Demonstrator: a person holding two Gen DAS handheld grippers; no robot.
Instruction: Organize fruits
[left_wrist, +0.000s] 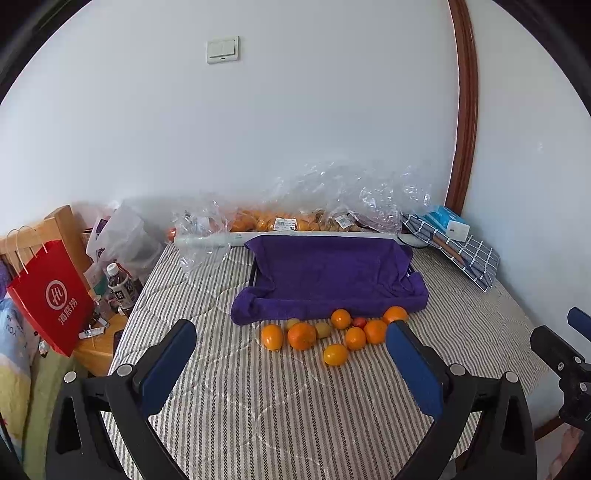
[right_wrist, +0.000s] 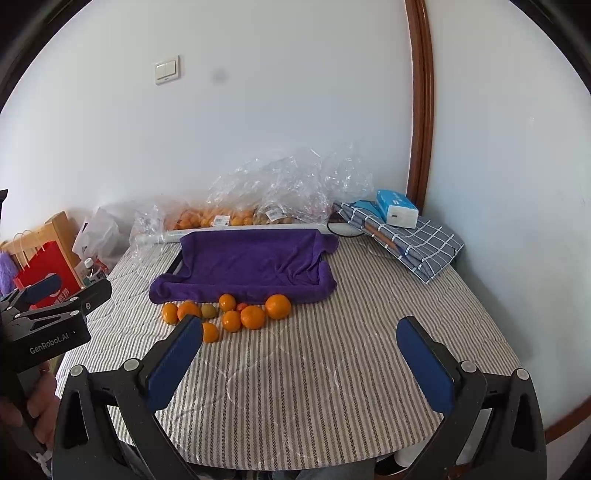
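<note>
Several loose oranges (left_wrist: 302, 335) lie in a cluster on the striped tablecloth, with a greenish-brown kiwi (left_wrist: 323, 329) and a small red fruit (left_wrist: 358, 322) among them. Behind them stands a tray draped in a purple towel (left_wrist: 328, 277). The cluster also shows in the right wrist view (right_wrist: 252, 316), in front of the purple towel (right_wrist: 251, 264). My left gripper (left_wrist: 291, 339) is open and empty, held above the table short of the fruit. My right gripper (right_wrist: 300, 338) is open and empty, to the right of the cluster.
Clear plastic bags of oranges (left_wrist: 295, 218) lie along the wall behind the tray. A folded checked cloth with a blue tissue pack (right_wrist: 397, 208) sits at the back right. A red paper bag (left_wrist: 51, 295) and bottles (left_wrist: 120, 286) stand left of the table.
</note>
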